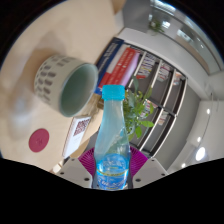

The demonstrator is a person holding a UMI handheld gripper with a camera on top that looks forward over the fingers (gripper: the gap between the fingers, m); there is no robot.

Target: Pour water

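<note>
A clear plastic water bottle (113,140) with a light blue cap and a blue label stands between my fingers, and both magenta pads (92,158) press on its sides. My gripper (112,170) is shut on it and holds it tilted toward a green and white cup (67,84). The cup lies beyond the bottle's cap, its dark mouth facing the bottle. The cup rests on a pale table (40,40). The cap is on the bottle. No water is seen flowing.
A round pink disc (39,140) lies on the table beside the fingers. Books or magazines (125,62) and printed sheets (165,95) lie beyond the cup. A green plant (140,108) stands just past the bottle's cap.
</note>
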